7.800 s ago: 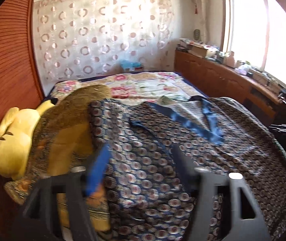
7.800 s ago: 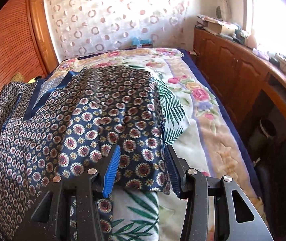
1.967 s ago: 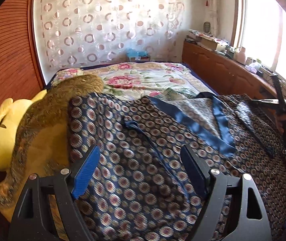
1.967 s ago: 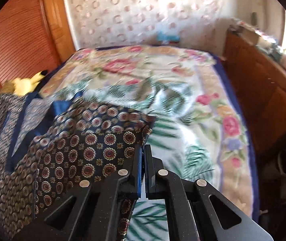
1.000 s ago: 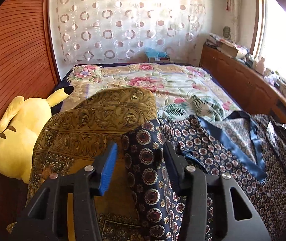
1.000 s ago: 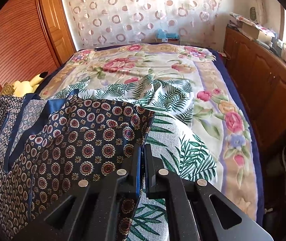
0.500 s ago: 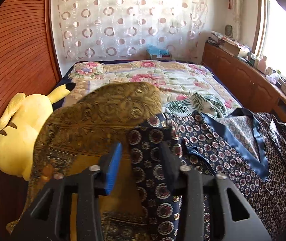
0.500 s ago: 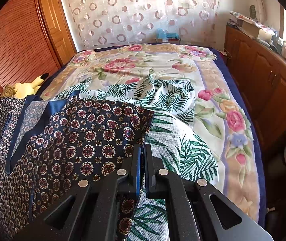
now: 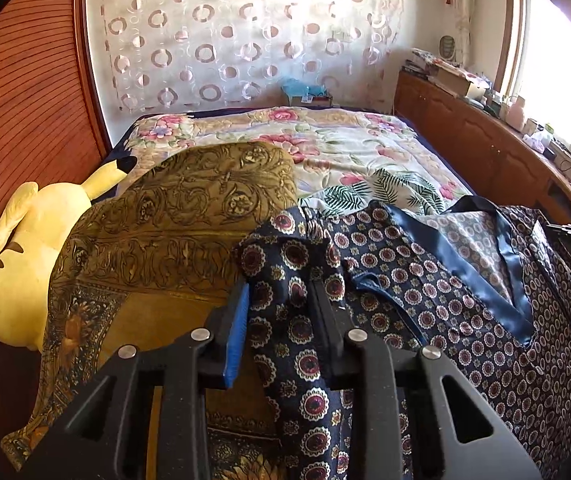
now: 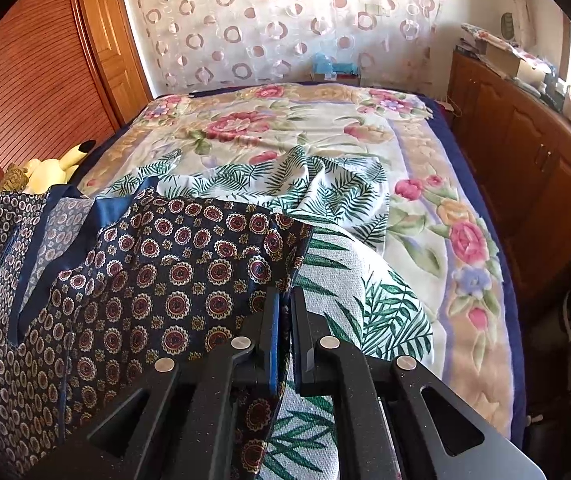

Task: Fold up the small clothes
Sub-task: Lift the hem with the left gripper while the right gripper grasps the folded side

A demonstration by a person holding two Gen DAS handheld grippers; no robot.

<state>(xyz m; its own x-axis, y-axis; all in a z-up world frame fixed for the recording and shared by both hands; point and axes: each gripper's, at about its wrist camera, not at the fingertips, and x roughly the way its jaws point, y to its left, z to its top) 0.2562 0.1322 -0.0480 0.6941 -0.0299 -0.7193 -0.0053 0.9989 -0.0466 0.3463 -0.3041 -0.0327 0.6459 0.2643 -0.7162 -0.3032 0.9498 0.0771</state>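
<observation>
Covering most of both views, a bed (image 10: 425,152) with a flowered blanket is seen, bounded by a ribbed wooden wall (image 9: 25,100) on one side and a low wooden cabinet (image 10: 525,152) on the other. A sheer curtain with ring patterns (image 9: 245,32) is hung behind the head of the bed.

A dark blue patterned garment (image 9: 465,300) with a plain blue satin collar band is spread across the near part of the bed, partly over a white cloth printed with green leaves (image 10: 345,200). Beside it, a gold-brown patterned cloth (image 9: 173,220) is laid, and a yellow plush toy (image 9: 25,264) is rested against the wooden wall.

The left gripper (image 9: 281,312) is positioned at one edge of the garment; a bunched fold of the fabric is gathered between its fingers, and both pads are pressed against that fold in a pinch.

The right gripper (image 10: 285,320) is placed at the opposite edge. Its jaws are opening, a narrow gap being visible between them, with the garment's hem lying in that gap. The blue pad (image 10: 273,344) is noted against the fabric; no firm clamp is observed.
</observation>
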